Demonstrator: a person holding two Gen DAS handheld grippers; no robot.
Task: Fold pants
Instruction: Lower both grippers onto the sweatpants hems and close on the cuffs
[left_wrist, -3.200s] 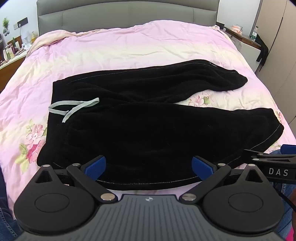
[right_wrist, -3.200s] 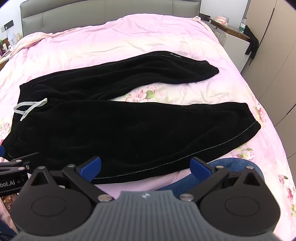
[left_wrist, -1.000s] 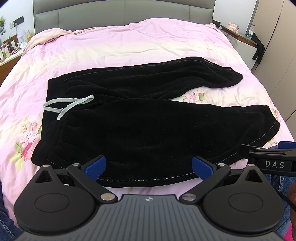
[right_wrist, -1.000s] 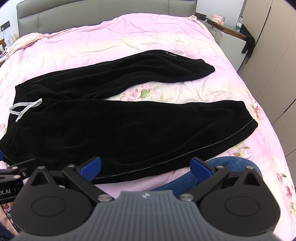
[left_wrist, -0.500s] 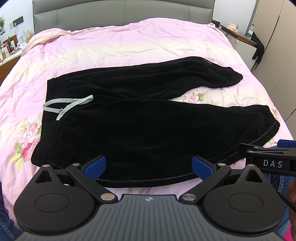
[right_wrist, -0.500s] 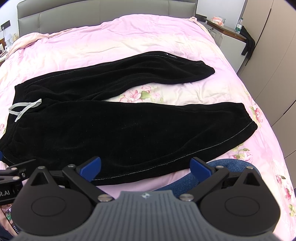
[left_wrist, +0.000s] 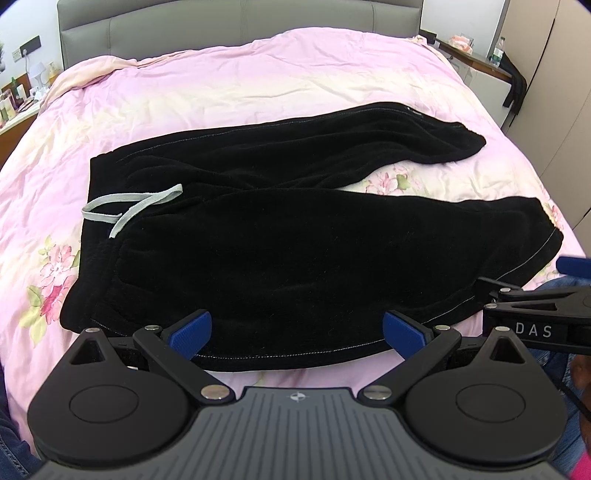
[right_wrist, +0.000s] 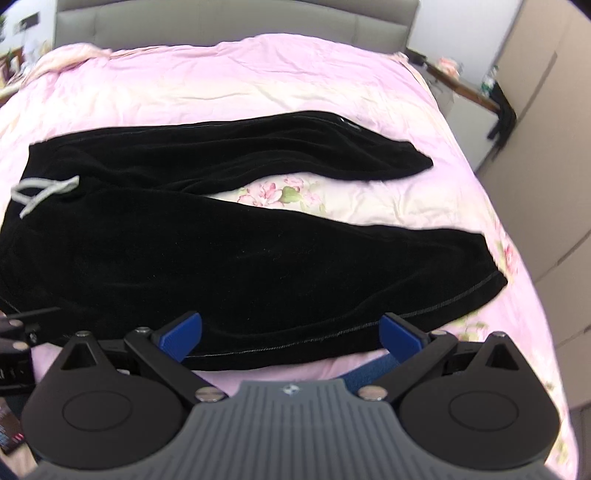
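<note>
**Black pants spread flat, both grippers spread wide at the near hem**

The left gripper (left_wrist: 297, 334) hangs over the near edge of the bed with its blue pads (left_wrist: 190, 332) far apart and nothing between them. The right gripper (right_wrist: 290, 330) is likewise released, its fingers wide and empty, just above the same near edge; its view is slightly blurred.

Directly ahead of both lie the black pants (left_wrist: 295, 258), laid out sideways on the pink floral bedspread (left_wrist: 258, 85). The fabric looks thick and fleecy, with pale stitching along the side seams. The waistband sits to the left, where a light grey drawstring (left_wrist: 129, 206) lies loose on top. The two legs run to the right and split apart in a narrow V, showing a strip of flowered bedspread between them. The nearer leg (right_wrist: 332, 273) is broad and smooth; the farther leg (right_wrist: 258, 155) is rumpled with long creases.

Beyond stands a grey padded headboard (left_wrist: 240, 22).
</note>
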